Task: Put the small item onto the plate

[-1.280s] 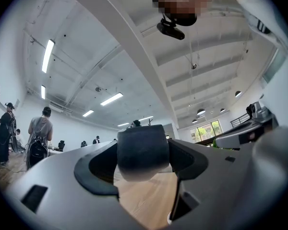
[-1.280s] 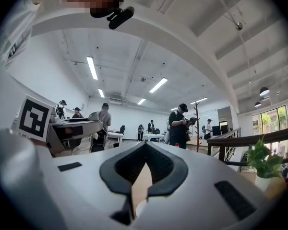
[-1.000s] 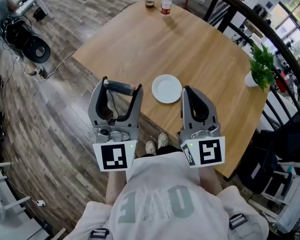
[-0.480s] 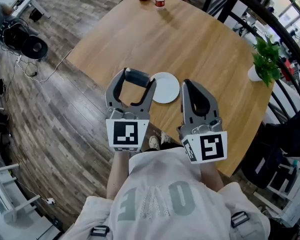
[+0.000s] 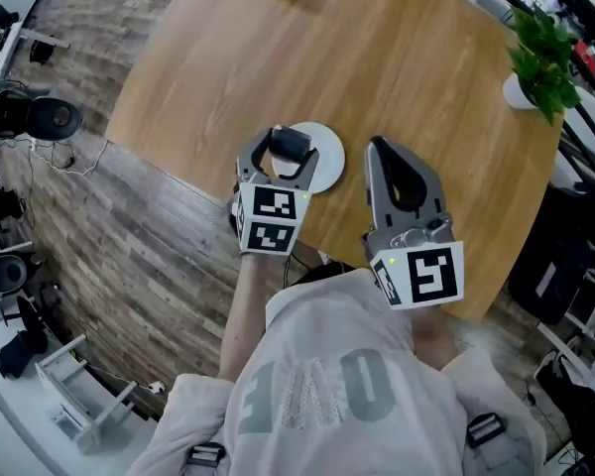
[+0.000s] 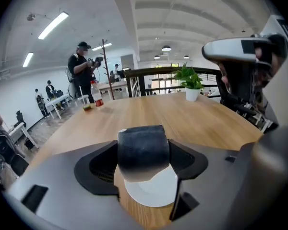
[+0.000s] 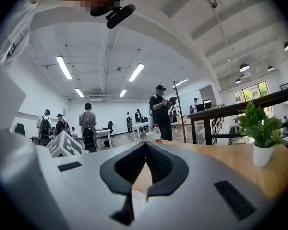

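Note:
A small dark cylindrical item (image 5: pixel 291 144) is clamped between the jaws of my left gripper (image 5: pixel 290 150). It hangs just over the near left part of the white plate (image 5: pixel 323 160) on the wooden table (image 5: pixel 397 58). In the left gripper view the item (image 6: pixel 143 146) fills the gap between the jaws, with the plate (image 6: pixel 153 198) right beneath it. My right gripper (image 5: pixel 379 147) is to the right of the plate, shut, with its tips touching and nothing in it. In the right gripper view the right gripper (image 7: pixel 145 144) points across the table.
A potted plant (image 5: pixel 538 56) stands at the table's far right. A bottle (image 6: pixel 95 94) and a cup (image 6: pixel 86 102) stand at the far edge. The table's near edge runs just under both grippers. People stand in the room beyond, and a dark railing (image 6: pixel 149 73) lies behind the table.
My left gripper has carried the dark item forward and to the right, from off the table's near edge to over the plate. The right gripper stays shut beside the plate.

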Demonstrator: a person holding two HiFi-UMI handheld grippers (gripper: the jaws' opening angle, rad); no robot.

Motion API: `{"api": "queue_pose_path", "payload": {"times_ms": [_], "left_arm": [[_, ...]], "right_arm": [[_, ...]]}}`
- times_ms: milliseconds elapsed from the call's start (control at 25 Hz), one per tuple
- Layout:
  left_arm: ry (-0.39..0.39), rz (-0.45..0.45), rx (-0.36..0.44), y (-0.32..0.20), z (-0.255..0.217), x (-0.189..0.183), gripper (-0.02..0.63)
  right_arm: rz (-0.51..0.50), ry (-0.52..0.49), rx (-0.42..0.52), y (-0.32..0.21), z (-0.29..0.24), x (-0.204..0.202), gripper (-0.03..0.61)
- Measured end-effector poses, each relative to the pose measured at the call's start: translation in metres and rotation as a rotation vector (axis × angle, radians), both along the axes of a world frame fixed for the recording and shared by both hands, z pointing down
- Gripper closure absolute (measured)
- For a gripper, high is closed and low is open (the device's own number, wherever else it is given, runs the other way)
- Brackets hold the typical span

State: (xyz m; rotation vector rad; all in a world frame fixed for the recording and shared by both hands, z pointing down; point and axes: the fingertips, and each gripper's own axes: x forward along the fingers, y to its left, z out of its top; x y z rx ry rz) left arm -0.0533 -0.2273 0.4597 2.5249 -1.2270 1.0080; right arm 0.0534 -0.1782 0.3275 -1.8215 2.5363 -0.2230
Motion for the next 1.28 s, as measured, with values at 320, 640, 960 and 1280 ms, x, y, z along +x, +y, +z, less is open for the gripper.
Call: {"api": "queue_pose_path", "payload": {"times_ms": [320, 640, 960, 1280], "left_arm": [[-0.118, 0.043, -0.264, 0.008, 0.089, 0.013, 0.299], [-0.199, 0.078, -0.344, 0.005, 0.116, 0.020, 0.299], [-0.160, 0.091, -0.333, 0.004, 0.119, 0.023, 0.299], [-0.135, 0.035, -0.176, -0.002, 0.089, 0.021, 0.278]], "right_arm": [[0.091, -0.029, -0.117, -0.018, 0.049, 0.046, 0.561], [0.133, -0.033, -0.156, -0.032, 0.068, 0.065, 0.561], [0.128, -0.022, -0.174, -0.035, 0.076, 0.063, 0.561], [0.069, 0.016, -0.136, -0.031, 0.054, 0.041, 0.561]]}}
